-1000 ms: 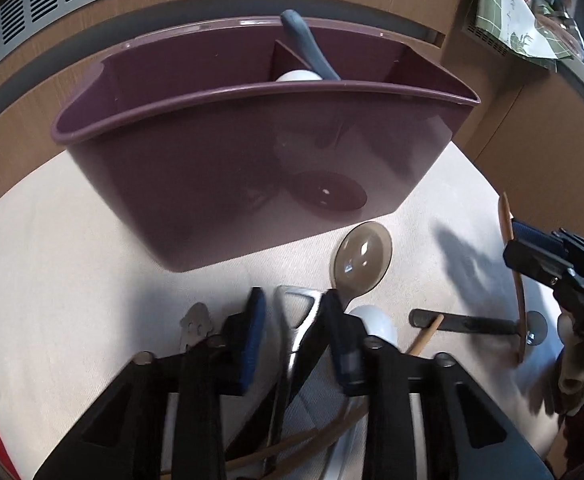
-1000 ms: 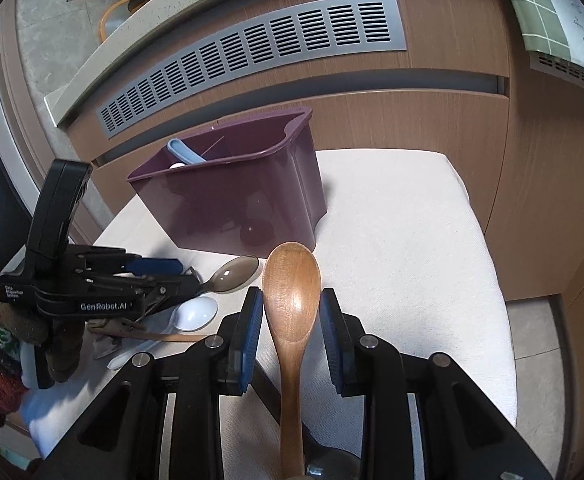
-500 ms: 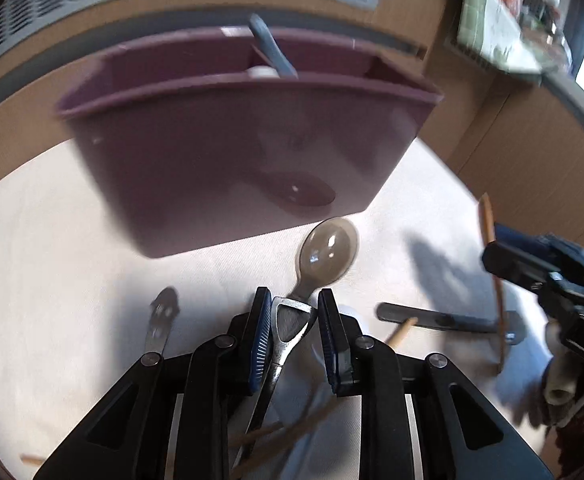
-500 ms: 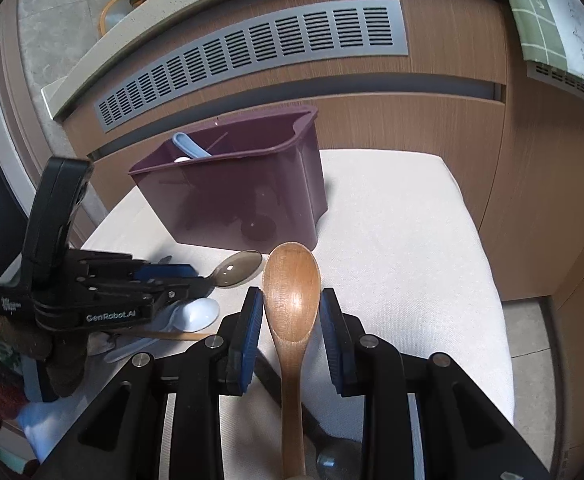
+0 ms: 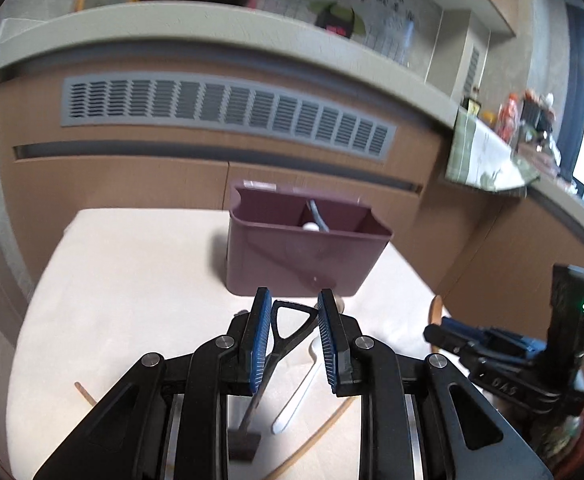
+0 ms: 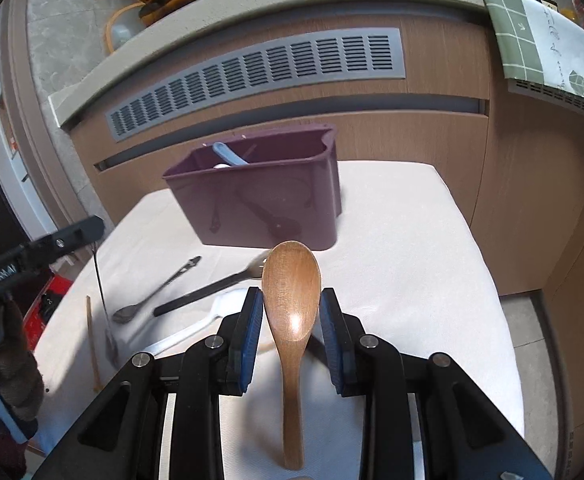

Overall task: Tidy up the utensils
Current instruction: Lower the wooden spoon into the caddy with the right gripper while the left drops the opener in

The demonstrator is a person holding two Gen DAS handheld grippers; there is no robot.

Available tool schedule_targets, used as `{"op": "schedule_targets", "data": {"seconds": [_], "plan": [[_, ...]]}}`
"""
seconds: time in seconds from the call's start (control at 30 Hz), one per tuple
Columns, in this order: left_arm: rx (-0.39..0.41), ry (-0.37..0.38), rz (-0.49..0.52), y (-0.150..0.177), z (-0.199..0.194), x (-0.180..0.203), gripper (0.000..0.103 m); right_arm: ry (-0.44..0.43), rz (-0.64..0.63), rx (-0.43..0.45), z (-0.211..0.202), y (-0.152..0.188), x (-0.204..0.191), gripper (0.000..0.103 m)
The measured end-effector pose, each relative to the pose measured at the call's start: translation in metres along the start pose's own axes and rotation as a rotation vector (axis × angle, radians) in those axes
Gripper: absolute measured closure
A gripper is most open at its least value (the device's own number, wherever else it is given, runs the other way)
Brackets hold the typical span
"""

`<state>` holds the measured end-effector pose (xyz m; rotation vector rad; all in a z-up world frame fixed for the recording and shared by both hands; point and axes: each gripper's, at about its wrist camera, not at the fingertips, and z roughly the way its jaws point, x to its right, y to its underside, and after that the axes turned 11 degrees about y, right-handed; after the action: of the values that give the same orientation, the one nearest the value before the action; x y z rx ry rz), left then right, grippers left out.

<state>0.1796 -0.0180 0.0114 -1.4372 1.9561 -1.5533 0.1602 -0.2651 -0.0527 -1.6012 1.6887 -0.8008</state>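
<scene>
left wrist view: the left gripper [image 5: 294, 312] is seen with its blue pads closed to a narrow gap on a black utensil with a triangular loop end [image 5: 288, 326]. the loop stands between the fingertips and the shaft runs down and back below the left finger, clear of the cloth (its lower end is blurred, so the kind of utensil cannot be told). straight ahead of the fingers, well apart, a maroon utensil caddy [image 5: 304, 254] stands on the white cloth [image 5: 132, 280], with a blue-handled item [image 5: 318, 216] leaning at its inner divider. below the right finger a white spoon [image 5: 298, 392] lies on the cloth. to the right of the fingers the right gripper [image 5: 436, 332] is seen from the side.

right wrist view: the right gripper [image 6: 291, 304] is noted partly closed on a wooden spoon [image 6: 291, 300], bowl forward and just past the fingertips, handle running back between the fingers. the caddy [image 6: 268, 196] stands ahead of the fingertips. left of the fingers a dark-handled spoon [image 6: 212, 288], a small metal spoon [image 6: 156, 288] and a thin wooden stick [image 6: 92, 344] lie on the cloth [image 6: 404, 264]; the white spoon [image 6: 196, 326] lies just beside the left finger.
</scene>
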Motion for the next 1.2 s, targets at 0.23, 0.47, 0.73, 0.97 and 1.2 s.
{"op": "schedule_targets", "data": {"seconds": [0.23, 0.47, 0.73, 0.97, 1.2], "plan": [[0.097, 0.018, -0.007, -0.015, -0.029, 0.008, 0.079, 0.005, 0.009, 0.082, -0.022, -0.009, -0.003, 0.076], [0.191, 0.114, 0.071, -0.088, -0.043, 0.037, 0.079, 0.008, -0.036, 0.305, -0.065, -0.061, -0.014, 0.076], [0.321, 0.175, 0.134, -0.172, -0.050, 0.057, 0.079, 0.008, -0.092, 0.582, -0.124, -0.171, -0.025, 0.076], [0.303, 0.187, 0.127, -0.191, -0.003, 0.043, 0.079, 0.008, -0.110, 0.565, -0.083, -0.196, -0.029, 0.076], [0.223, 0.201, 0.034, -0.188, 0.065, 0.006, 0.079, -0.015, -0.091, 0.448, -0.011, -0.199, -0.027, 0.076]]}}
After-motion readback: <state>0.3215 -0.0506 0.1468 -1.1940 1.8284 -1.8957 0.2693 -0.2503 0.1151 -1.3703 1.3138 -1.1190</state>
